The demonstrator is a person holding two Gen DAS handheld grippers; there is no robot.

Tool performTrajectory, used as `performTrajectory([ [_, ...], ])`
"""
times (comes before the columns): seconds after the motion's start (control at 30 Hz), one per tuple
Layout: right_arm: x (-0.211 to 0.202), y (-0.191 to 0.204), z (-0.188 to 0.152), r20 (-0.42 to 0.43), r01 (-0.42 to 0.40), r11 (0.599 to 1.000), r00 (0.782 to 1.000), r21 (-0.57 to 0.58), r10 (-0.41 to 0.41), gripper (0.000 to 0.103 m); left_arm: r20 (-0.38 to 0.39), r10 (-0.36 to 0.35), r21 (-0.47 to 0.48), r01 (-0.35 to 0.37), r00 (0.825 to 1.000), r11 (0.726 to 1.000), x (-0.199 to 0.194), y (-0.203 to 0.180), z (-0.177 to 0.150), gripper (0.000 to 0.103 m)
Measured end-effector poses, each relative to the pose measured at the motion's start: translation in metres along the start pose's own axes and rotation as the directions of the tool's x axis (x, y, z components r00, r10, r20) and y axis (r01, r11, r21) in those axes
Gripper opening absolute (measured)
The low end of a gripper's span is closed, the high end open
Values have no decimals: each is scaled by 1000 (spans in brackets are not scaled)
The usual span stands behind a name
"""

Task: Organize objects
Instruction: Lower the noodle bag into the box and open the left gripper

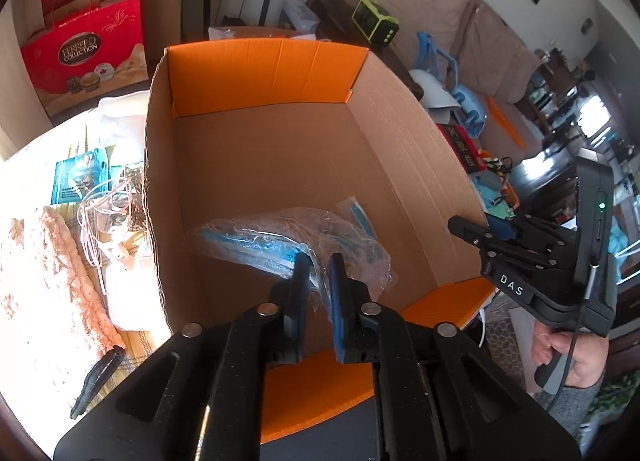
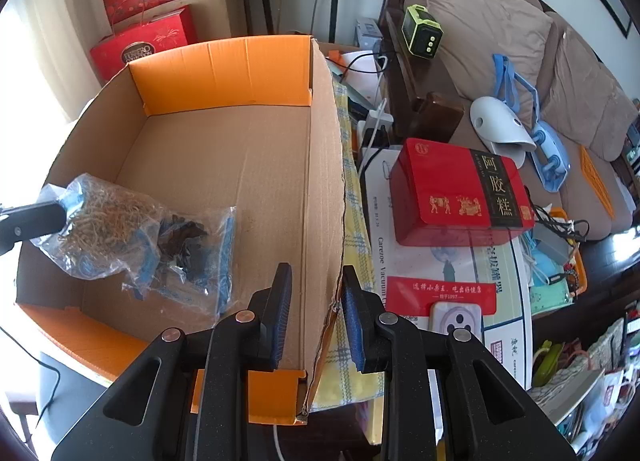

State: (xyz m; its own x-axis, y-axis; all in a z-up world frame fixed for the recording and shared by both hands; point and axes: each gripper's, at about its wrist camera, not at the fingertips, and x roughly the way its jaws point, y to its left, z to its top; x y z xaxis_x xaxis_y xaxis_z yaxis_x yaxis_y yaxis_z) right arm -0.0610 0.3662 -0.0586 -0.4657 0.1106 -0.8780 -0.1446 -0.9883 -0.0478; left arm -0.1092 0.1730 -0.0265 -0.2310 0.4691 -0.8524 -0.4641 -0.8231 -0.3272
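Left wrist view showed the clear plastic bags (image 1: 296, 245) lying on the floor of the cardboard box (image 1: 256, 165), toward its near left corner, holding stringy dried matter and darker pieces with blue zip strips. They looked light, limp and crinkly, likely slippery film that would sag and slide; a pinch on a bunched top edge or a zip strip would probably hold best, since the contents seemed brittle. The left gripper (image 1: 320, 261) stood just over the bags with its jaws a little parted; nothing was clamped between the pads, so the bags seemed released. The right gripper (image 2: 316, 273) straddled the box's right wall (image 2: 324, 181), the torn cardboard edge passing between its pads; whether they actually pinched it I could not tell. Outward, the box sat on a cluttered table with a red tin (image 2: 460, 197) just beside it, red gift bags (image 1: 84, 53) behind, and a sofa (image 2: 500, 41) beyond.
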Motion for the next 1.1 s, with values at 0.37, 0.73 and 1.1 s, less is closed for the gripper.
performTrajectory([
  [0.37,0,0,1,3,2,1000,1000,8,-2,25,85,-5,-14,6,996,1000,-34,7,3,61],
  [0.73,-1,0,2,3,6,1000,1000,7,-6,25,152,47,-57,-39,987,998,-61,33,15,73],
  [1.1,-3,-4,4,11,9,1000,1000,16,-9,25,161,136,-111,-118,978,987,-71,75,16,76],
])
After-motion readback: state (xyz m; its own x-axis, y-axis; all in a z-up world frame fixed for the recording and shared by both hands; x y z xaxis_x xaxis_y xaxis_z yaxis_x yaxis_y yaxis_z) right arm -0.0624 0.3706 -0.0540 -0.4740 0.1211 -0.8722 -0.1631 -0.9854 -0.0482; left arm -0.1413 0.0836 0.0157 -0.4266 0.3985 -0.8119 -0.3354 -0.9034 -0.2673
